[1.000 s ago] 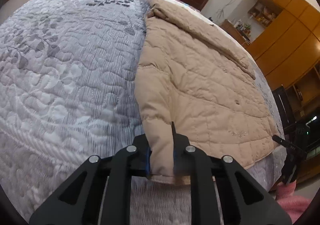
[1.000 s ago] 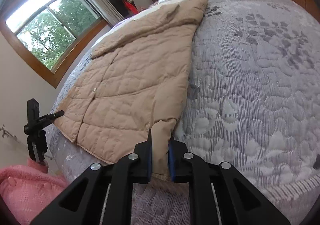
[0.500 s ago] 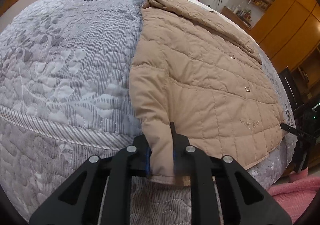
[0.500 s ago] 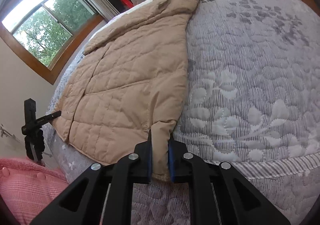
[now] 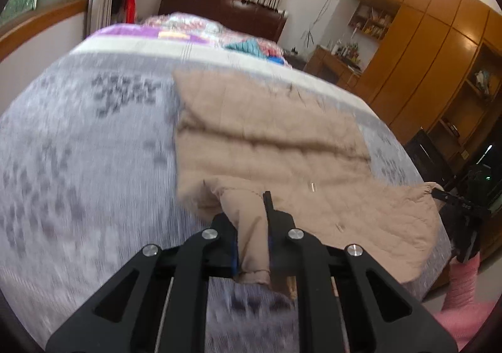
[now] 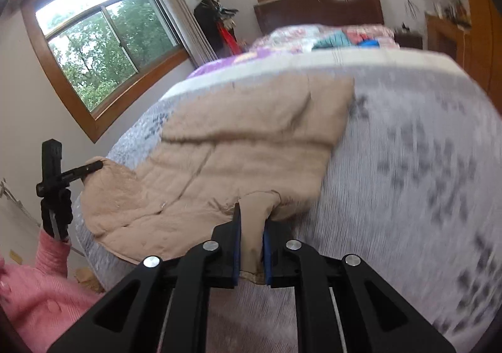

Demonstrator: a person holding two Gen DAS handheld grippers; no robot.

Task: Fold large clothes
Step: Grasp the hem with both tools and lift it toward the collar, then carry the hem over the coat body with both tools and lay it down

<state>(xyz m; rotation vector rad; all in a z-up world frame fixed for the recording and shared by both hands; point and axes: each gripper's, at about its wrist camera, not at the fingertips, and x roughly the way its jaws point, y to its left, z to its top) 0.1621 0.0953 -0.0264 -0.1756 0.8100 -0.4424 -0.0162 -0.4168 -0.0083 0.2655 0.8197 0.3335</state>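
Observation:
A large tan quilted coat (image 5: 276, 145) lies across a grey patterned bedspread (image 5: 78, 149). My left gripper (image 5: 252, 224) is shut on one corner of the coat's hem and holds it lifted over the coat's near part. My right gripper (image 6: 251, 227) is shut on the other hem corner of the coat (image 6: 251, 145), also lifted. The other gripper shows at the edge of each view, in the left wrist view (image 5: 458, 202) and in the right wrist view (image 6: 59, 177). Both views are motion-blurred.
A dark headboard (image 5: 226, 10) and patterned pillows (image 5: 200, 29) stand at the far end of the bed. Wooden wardrobes (image 5: 423, 48) line the right wall. Windows (image 6: 103, 45) are on the left wall. A pink sleeve (image 6: 40, 284) shows low left.
Both grippers have risen and swung forward with the hem corners. The coat's lower part has lifted off the bedspread toward its collar end, and the views now look along the bed to the headboard.

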